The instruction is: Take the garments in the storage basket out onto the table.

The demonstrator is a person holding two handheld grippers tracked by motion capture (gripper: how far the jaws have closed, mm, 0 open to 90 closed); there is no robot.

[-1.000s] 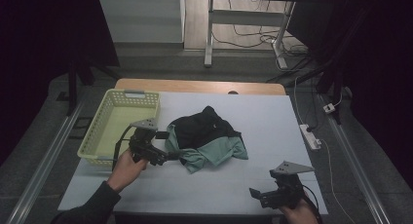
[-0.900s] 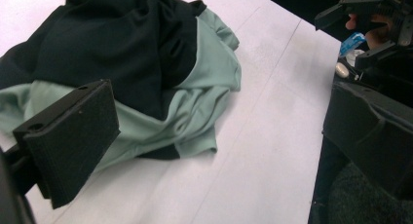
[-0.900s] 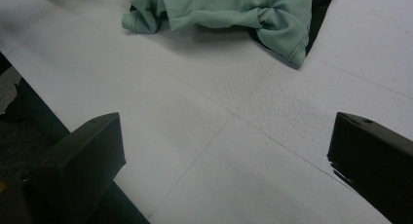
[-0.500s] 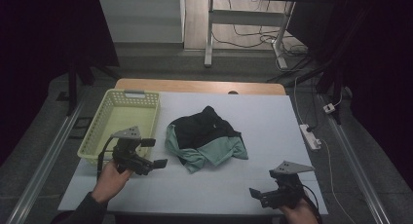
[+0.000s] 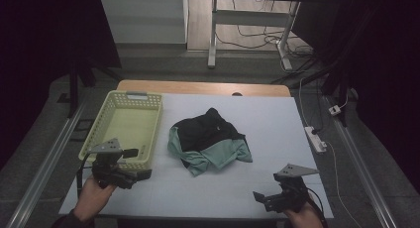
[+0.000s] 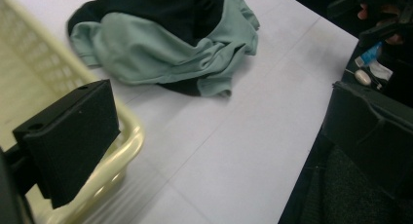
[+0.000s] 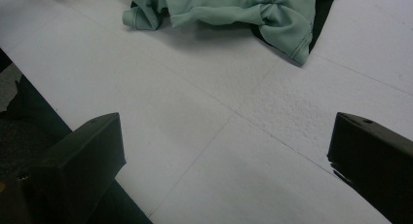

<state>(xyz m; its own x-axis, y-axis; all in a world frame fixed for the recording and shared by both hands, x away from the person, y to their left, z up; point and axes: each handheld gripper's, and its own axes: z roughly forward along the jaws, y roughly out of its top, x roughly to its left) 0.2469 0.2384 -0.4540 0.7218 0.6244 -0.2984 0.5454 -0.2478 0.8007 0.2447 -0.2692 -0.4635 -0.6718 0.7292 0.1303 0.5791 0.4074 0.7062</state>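
— Where are your grippers right now, and what do they have?

— Nothing in either. My left gripper (image 5: 132, 164) sits at the near corner of the yellow basket (image 5: 148, 103), jaws spread wide with only the basket's rim and bare table between them. My right gripper (image 5: 262, 198) is low at the near right edge of the white table (image 5: 277, 114), jaws just as wide apart, gripping nothing.

— And the clothes?

— The garment pile (image 5: 210, 141) lies bunched near the middle of the table, just beside the basket but not touching it that I can tell. A black piece is on top with a mint-green one folded under and around it; the green hem sticks out toward me. In the right gripper view the green hem (image 7: 287, 29) is straight ahead of my jaws, well apart from them.

— Why hold the hands out at the corners like that?

— My guess: it keeps both gripper cameras looking at the pile from either side, with the jaws ready for a grab. The basket stands empty with its open top close by, so I judge it the likely place for the clothes to go.

— What would you take first?

— Probably the loose green edge nearest me; it looks easiest to pinch.
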